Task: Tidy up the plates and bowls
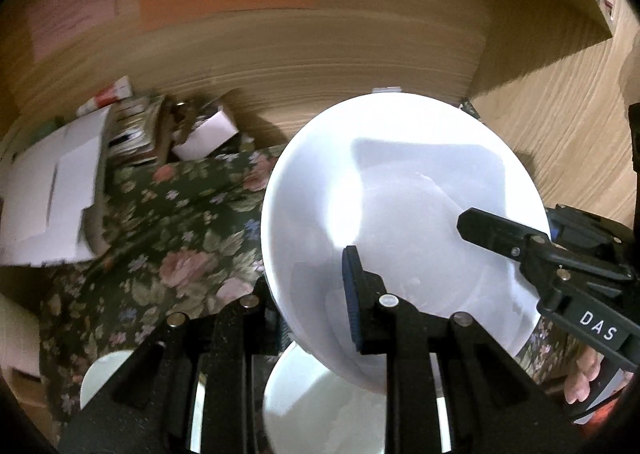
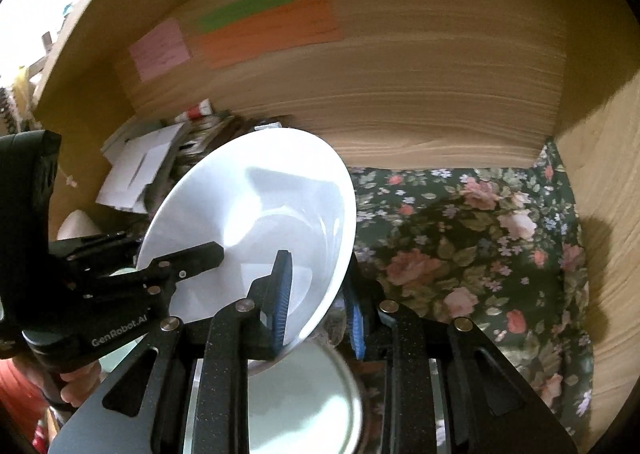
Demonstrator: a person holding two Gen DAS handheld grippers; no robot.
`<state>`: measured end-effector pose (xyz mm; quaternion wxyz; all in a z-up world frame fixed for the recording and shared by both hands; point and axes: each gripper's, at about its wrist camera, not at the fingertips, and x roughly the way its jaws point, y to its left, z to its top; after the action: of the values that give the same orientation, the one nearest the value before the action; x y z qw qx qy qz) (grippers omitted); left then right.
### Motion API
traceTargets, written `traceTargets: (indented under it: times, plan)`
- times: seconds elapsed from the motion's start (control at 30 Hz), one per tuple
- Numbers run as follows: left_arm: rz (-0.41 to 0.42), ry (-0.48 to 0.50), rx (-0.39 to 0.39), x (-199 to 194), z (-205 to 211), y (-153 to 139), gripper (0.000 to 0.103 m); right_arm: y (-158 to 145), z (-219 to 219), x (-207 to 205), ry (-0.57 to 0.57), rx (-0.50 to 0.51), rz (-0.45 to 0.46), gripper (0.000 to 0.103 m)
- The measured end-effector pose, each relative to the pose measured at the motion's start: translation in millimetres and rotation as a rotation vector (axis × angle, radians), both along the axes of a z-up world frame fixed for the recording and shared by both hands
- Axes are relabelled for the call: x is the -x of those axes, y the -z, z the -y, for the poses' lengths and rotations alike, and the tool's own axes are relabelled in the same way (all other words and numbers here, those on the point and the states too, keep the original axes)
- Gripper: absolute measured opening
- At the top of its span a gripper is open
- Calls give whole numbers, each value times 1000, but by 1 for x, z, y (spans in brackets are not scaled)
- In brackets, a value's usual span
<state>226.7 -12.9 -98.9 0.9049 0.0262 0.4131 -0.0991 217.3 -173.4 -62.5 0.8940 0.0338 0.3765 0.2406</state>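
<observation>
A white deep plate (image 1: 400, 194) is held tilted in the air above the floral cloth, gripped from both sides. My left gripper (image 1: 316, 306) is shut on its near rim; one blue pad lies inside the plate, while the other finger is hidden behind it. In the right wrist view the same plate (image 2: 256, 214) has its rim clamped between the blue pads of my right gripper (image 2: 318, 306), which is shut on it. Each view also shows the other gripper's finger reaching over the opposite rim. Under the plate stands a white bowl (image 1: 312, 406) (image 2: 304, 394). Another white dish (image 1: 104, 374) sits at the lower left.
A dark floral cloth (image 2: 460, 238) covers the surface inside a wooden-walled nook. Wood panels (image 2: 400, 94) rise behind and to the right, with coloured paper notes (image 2: 272, 30) stuck on. White papers and boxes (image 1: 48, 194) are piled at the back left. A person's hand (image 1: 580, 378) holds the right gripper.
</observation>
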Motion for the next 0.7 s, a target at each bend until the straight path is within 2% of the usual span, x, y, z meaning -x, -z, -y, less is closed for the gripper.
traceTargets:
  times: [0.7]
  plan:
    - [9,-174,27,78,-95,5,23,10,-93,45,-186,-11,-9,23]
